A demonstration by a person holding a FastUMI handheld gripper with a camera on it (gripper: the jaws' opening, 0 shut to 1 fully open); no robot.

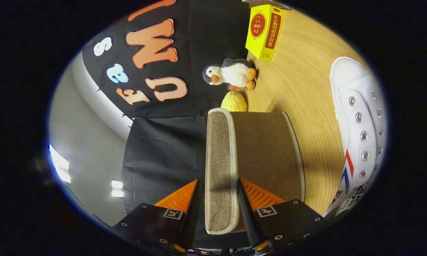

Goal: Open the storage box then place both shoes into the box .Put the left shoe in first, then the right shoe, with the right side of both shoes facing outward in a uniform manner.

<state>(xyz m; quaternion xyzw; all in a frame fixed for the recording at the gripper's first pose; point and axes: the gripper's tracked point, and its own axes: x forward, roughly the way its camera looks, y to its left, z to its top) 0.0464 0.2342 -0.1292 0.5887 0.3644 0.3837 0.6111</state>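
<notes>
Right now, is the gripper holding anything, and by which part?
Yes: the gripper is shut on the storage box lid, its fingers pinching the lid's piped edge from both sides.

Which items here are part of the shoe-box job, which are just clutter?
Job:
- storage box, its lid between the fingers of the gripper
- white shoe on the table beside the box

Clutter:
- plush penguin
- yellow soft toy
- yellow carton
</notes>
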